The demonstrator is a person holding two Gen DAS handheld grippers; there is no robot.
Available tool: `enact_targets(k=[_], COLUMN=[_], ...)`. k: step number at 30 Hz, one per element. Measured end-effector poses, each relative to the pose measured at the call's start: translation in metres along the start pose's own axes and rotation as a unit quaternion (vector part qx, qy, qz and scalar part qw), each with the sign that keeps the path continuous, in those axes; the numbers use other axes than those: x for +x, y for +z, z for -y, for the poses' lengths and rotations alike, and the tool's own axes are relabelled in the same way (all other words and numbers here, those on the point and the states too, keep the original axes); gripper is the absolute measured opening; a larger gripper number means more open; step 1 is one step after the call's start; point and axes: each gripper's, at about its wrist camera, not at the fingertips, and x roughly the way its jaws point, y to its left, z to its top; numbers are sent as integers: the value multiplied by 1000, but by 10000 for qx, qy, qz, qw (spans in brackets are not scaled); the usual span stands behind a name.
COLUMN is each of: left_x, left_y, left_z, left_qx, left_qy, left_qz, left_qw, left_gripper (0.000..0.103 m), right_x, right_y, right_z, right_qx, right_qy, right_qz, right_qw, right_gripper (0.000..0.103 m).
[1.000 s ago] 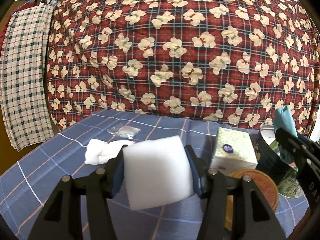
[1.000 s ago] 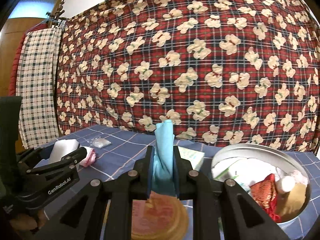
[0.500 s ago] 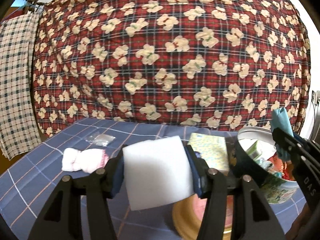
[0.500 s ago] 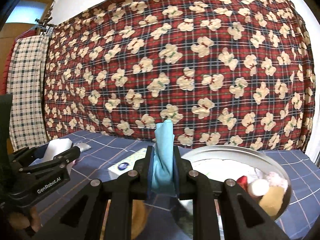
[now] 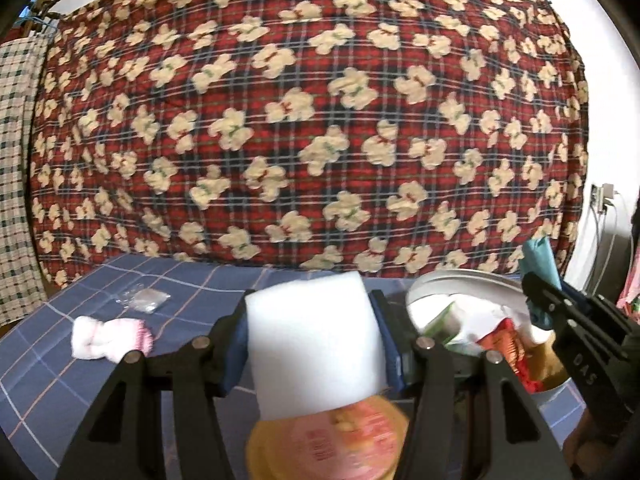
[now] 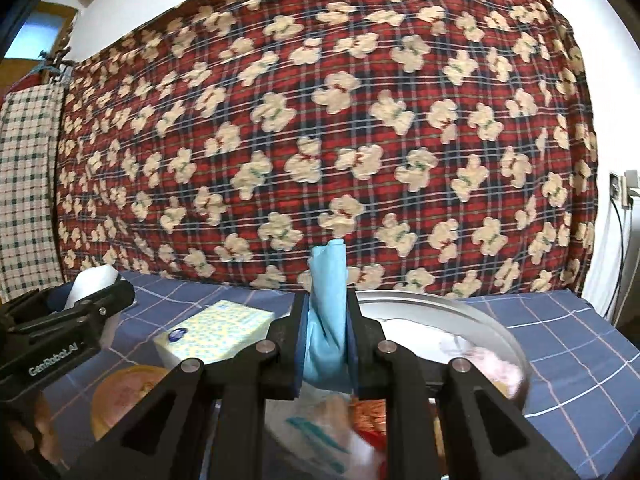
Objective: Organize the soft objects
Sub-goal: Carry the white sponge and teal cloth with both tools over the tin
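- Left gripper (image 5: 312, 344) pinching white sponge (image 5: 316, 340); metal tin (image 5: 448, 280) lower right of frame.
- Right gripper (image 6: 326, 344) clamped on upright blue cloth (image 6: 326, 304), tin (image 6: 480, 320) directly behind, nearer.

Worktop (image 5: 48, 384) left side mostly free: only a pink-white cloth bundle (image 5: 110, 338) and a clear plastic packet (image 5: 144, 300) nr the back edge. Centre blocked by tissue pack (image 6: 214, 334) and round lid (image 5: 328, 440). Right side taken by metal bowl (image 6: 472, 320), already part-filled. Bear-print blanket (image 5: 312, 120) walls off the back edge.
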Motion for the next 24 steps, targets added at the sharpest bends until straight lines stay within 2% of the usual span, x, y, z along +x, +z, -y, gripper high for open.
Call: enact_targets(k=[6,15,24], left_x=[3,20,41], left_y=[6,13,13], left_z=[31,87,145], left_qx=[163,313,556], left_qy=[-280,-784,-1191], left_qz=[40,-89,-228], left_qw=[9995,9964,9911], left_gripper=[55,55,55], right_x=[1,12,27], right_y=[2,1,-3], right_z=[33,83,107], right_qx=[179,309,302], right_qy=[-310,-929,-1169], right_qz=[20,-177,-514], right_qw=[9994,9950,9913], right_gripper=[19,19,19])
